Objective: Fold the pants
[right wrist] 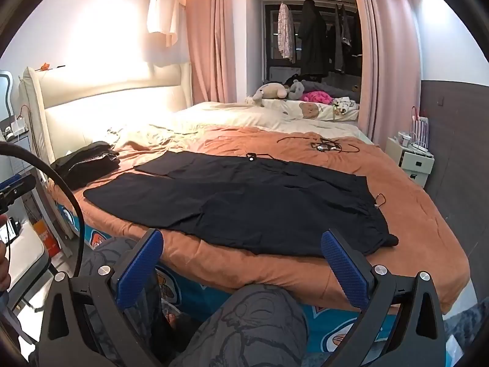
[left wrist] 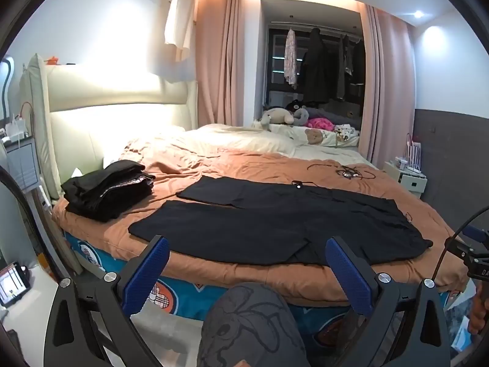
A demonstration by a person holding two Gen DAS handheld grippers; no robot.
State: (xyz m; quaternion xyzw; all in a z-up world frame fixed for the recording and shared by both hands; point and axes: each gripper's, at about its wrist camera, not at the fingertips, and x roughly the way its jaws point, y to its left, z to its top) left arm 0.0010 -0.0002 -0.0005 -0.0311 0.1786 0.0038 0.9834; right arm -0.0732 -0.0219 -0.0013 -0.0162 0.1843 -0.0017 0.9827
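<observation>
Two claws hang short of the bed edge, each spread fully wide and gripping nothing: left claw point(left wrist: 246, 253), right claw point(right wrist: 241, 250). Black pants point(left wrist: 275, 223) lie flat across the orange blanket point(left wrist: 238, 159) on the bed, legs toward a folded dark pile point(left wrist: 107, 192) near the headboard

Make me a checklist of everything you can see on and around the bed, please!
Surface: orange blanket covers the bed, wrinkled.
Job's things: black pants spread flat, unfolded, legs pointing toward the headboard.
Clutter: pile of folded dark clothes near the headboard; stuffed toys at the far side.
Grippers: left gripper and right gripper open, holding nothing, short of the pants.
Cables: black cords tangled on the blanket beyond the pants.
Surroundings: pink curtains, hanging clothes, white nightstand.
</observation>
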